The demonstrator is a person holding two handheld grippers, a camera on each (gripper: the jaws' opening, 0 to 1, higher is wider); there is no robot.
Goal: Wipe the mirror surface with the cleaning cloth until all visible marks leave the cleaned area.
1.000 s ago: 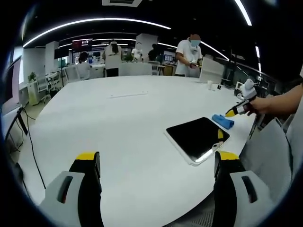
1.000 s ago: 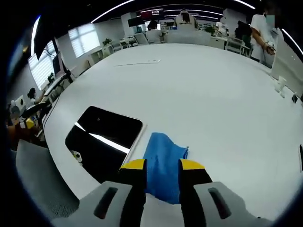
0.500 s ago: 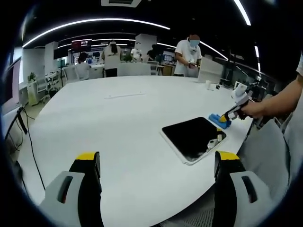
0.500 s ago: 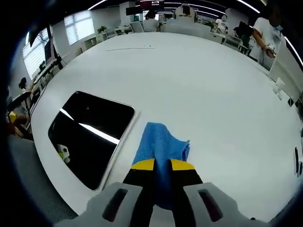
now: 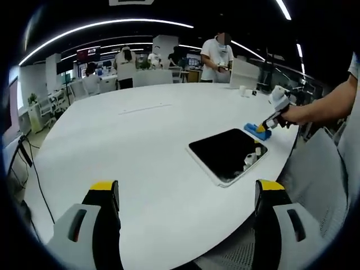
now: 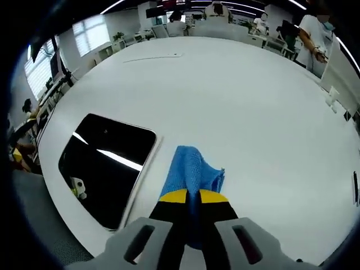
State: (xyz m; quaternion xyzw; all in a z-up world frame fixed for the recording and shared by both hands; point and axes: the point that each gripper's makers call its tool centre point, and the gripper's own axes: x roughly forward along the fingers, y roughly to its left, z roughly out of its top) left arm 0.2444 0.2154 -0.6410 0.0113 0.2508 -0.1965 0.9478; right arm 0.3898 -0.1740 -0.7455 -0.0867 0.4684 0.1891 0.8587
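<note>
Mirror [image 6: 106,167] lies flat on the white table [image 6: 247,107] close to its near edge, a dark rectangular pane in a pale frame, reflecting ceiling light strips. Just beside the mirror's long right side, touching or nearly touching the frame, sits the blue cleaning cloth [image 6: 191,171], bunched into a soft ridge. The right gripper [image 6: 188,195] has its jaws pinched narrow on the cloth's near end; the same grip shows from afar in the left gripper view, where the right gripper [image 5: 262,127] meets the cloth [image 5: 256,131] at the mirror's far corner. The cloth looks light and limp, so it should fold and drag easily; a hold on the bunched ridge rather than a loose corner would likely keep enough fabric under the jaws for wiping. The mirror [image 5: 225,153] is probably smooth, rigid and breakable, and may slide on the table under a sideways push, so light downward pressure seems wise. The left gripper [image 5: 185,194] hangs wide apart and empty, well short of the mirror.
</note>
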